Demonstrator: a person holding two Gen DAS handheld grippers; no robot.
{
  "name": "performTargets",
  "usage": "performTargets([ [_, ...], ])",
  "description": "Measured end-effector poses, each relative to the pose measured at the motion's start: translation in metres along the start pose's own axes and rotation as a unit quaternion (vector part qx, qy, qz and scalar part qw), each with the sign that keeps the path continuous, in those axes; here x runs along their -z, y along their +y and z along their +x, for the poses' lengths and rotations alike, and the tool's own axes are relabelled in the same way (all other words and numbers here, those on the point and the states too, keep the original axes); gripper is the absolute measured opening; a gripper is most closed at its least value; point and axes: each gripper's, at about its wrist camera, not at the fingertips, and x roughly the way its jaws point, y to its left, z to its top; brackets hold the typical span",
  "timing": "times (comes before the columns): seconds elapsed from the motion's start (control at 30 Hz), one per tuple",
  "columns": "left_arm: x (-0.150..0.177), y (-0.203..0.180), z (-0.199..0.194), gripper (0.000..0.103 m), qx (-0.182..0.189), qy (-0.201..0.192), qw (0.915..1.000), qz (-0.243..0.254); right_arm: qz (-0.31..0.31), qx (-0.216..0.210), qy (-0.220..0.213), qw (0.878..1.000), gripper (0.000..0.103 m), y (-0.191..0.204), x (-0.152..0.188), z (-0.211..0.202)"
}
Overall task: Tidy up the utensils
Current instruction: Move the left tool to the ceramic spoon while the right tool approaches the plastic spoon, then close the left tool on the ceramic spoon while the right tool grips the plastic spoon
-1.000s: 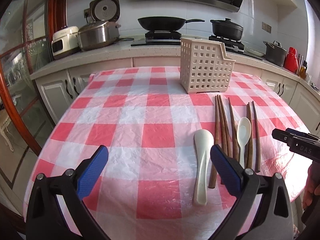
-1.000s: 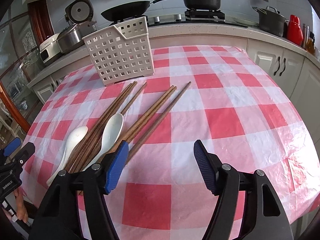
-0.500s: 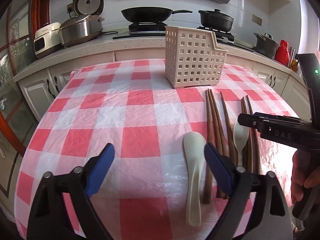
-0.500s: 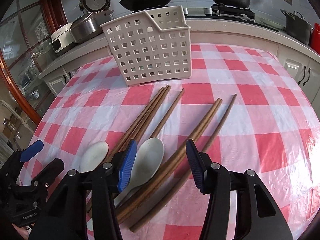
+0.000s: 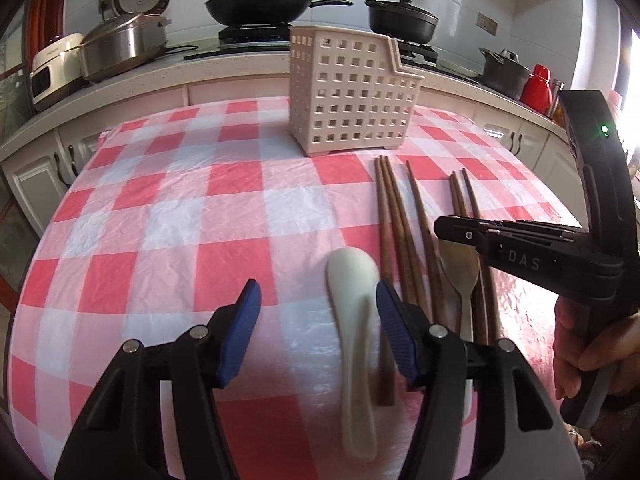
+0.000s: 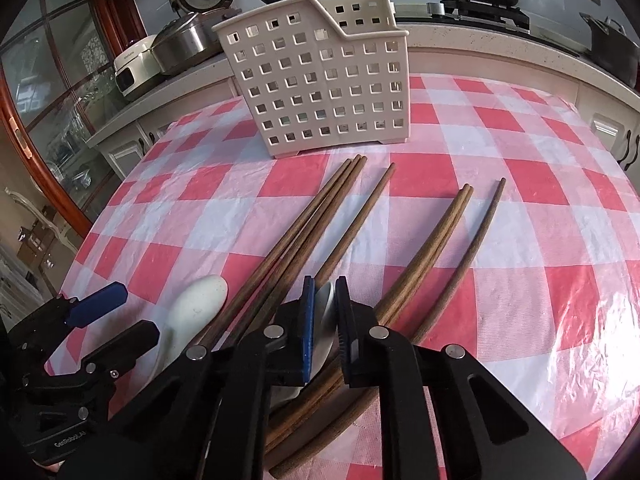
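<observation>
right gripper (image 6: pixel 325 320) just closed on one spoon (image 6: pixel 325 312); left gripper (image 5: pixel 318 328) half open, narrowing around other spoon (image 5: pixel 352 320)

Far on the worktop (image 5: pixel 168 216): basket (image 5: pixel 352 96), upright. Near of it, lying side by side: chopsticks (image 5: pixel 394 224) in two groups, one spoon (image 5: pixel 352 312) left of them, another spoon (image 6: pixel 325 322) between the groups. Behind the worktop: a counter (image 5: pixel 132 80) with cookers (image 5: pixel 120 44) at left, a pan (image 5: pixel 260 8) and pots (image 5: pixel 402 20) further right.
</observation>
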Motion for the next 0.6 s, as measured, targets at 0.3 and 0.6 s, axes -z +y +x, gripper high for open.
performTargets([
  [0.3,-0.025,-0.018,0.024,0.042,0.015,0.027,0.9993,0.021,0.005,-0.009,-0.032,0.999,0.013,-0.008,-0.001,-0.018],
  [0.6,-0.028,-0.026,0.045,0.033,0.004,0.076,0.996,0.048,0.002,-0.023,-0.046,0.999,0.013,-0.011,0.003,-0.025],
])
